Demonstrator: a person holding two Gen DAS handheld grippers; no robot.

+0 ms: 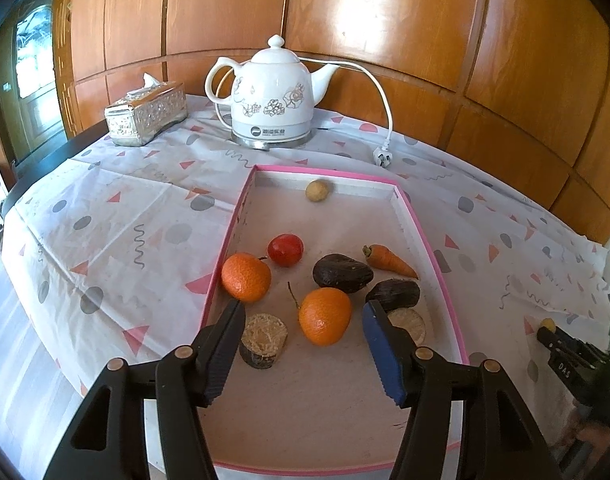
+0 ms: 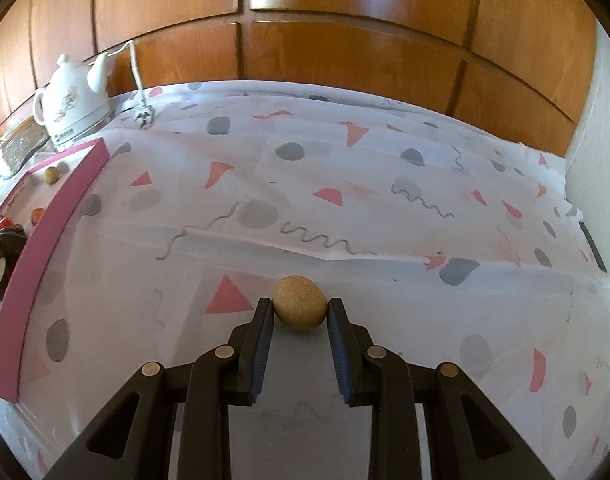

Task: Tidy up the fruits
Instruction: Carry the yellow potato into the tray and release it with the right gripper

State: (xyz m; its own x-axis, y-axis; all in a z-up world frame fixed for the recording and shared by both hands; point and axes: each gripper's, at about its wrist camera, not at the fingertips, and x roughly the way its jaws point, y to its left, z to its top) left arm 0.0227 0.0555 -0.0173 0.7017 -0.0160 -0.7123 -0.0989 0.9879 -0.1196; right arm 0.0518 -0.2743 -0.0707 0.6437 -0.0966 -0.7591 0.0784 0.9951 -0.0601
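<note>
A pink-rimmed tray [image 1: 425, 240] holds two oranges [image 1: 245, 277] [image 1: 325, 316], a red fruit [image 1: 285, 249], a carrot [image 1: 391, 262], two dark fruits [image 1: 342, 273] [image 1: 395, 293], two cut halves [image 1: 263, 340] [image 1: 409, 322] and a small tan ball [image 1: 317, 190] at the far wall. My left gripper [image 1: 303, 306] hovers open over the tray's near half; the nearer orange lies between its fingers, untouched. My right gripper [image 2: 299, 305] is shut on a tan round fruit [image 2: 299, 304] just above the tablecloth, to the right of the tray's pink wall [image 2: 45, 248].
A white kettle [image 1: 271, 96] with its cord and plug [image 1: 383, 157] stands behind the tray, beside a silver tissue box [image 1: 145, 114]. Wood panelling backs the table. The patterned tablecloth [image 2: 345, 200] stretches right of the tray.
</note>
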